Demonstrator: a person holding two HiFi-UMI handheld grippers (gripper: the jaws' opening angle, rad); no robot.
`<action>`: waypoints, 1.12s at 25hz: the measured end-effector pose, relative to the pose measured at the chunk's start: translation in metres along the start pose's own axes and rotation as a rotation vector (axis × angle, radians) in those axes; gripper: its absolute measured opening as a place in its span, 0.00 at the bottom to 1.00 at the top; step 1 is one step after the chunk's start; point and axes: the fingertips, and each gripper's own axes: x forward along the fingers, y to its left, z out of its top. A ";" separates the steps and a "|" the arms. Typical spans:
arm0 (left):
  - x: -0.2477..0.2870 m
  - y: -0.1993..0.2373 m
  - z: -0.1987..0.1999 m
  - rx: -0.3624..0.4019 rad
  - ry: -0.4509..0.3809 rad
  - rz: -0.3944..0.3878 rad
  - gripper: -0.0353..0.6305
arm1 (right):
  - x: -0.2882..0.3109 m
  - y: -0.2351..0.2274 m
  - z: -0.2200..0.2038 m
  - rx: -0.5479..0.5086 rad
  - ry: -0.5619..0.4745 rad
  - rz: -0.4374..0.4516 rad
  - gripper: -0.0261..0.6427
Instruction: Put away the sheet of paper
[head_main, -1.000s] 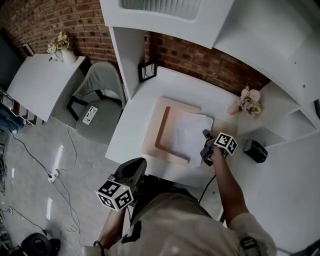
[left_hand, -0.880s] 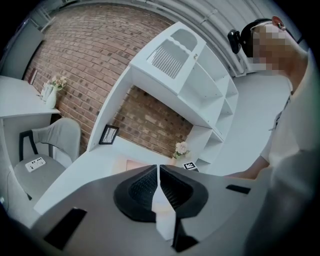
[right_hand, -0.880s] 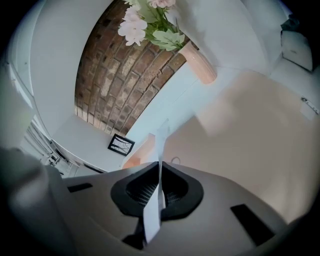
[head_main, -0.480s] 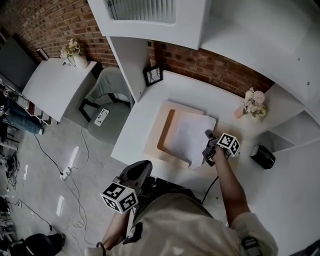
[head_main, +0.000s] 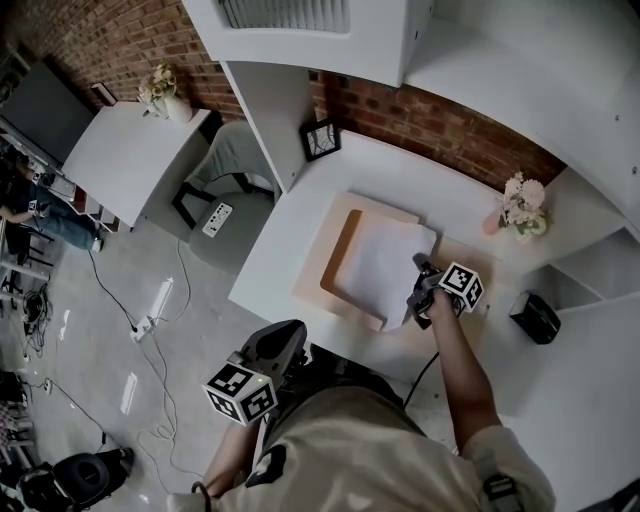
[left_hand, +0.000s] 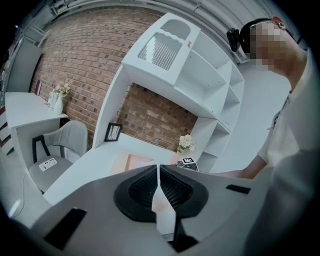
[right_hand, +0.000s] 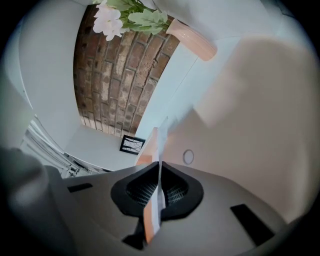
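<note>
- The right gripper (head_main: 421, 291) is reaching over the white tabletop (head_main: 290, 235). Its fingers (right_hand: 143, 189) are clamping the near right edge of the thin white sheet of paper (head_main: 385, 265), which its own view shows edge-on in the slit between them.
- A peach strip is showing beside the sheet in that same slit. I cannot tell whether it is being pinched too or is only the tray's wall behind.
- The sheet is lying mostly flat inside the shallow peach rectangular tray (head_main: 315, 265), covering its right part. Its far right corner is poking over the rim.
- The edge grip is probably there because a flat sheet gives nothing else to take hold of, and it lets the person slide or lift the paper by one side.
- The sheet's long axis appears to be running away from the person toward the red brick wall (head_main: 440, 125), roughly square with the tray. The held short end is pointing back at the person.
- The left gripper (head_main: 287, 338) is hanging low by the person's body, well apart from the tray, likely parked because one grip is enough. Its fingers are pressing together on nothing.
- A pale pink vase of white flowers (head_main: 520, 208) is standing beyond the right gripper, clear of the sheet.
</note>
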 end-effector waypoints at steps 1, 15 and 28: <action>0.000 0.000 0.001 0.002 -0.003 -0.003 0.09 | 0.001 0.000 -0.001 -0.002 0.003 -0.001 0.08; 0.006 0.043 0.021 -0.012 -0.032 -0.091 0.09 | 0.005 0.003 -0.004 -0.054 -0.007 -0.073 0.08; 0.004 0.082 0.022 -0.054 -0.002 -0.151 0.09 | 0.018 0.016 -0.019 -0.088 -0.021 -0.129 0.08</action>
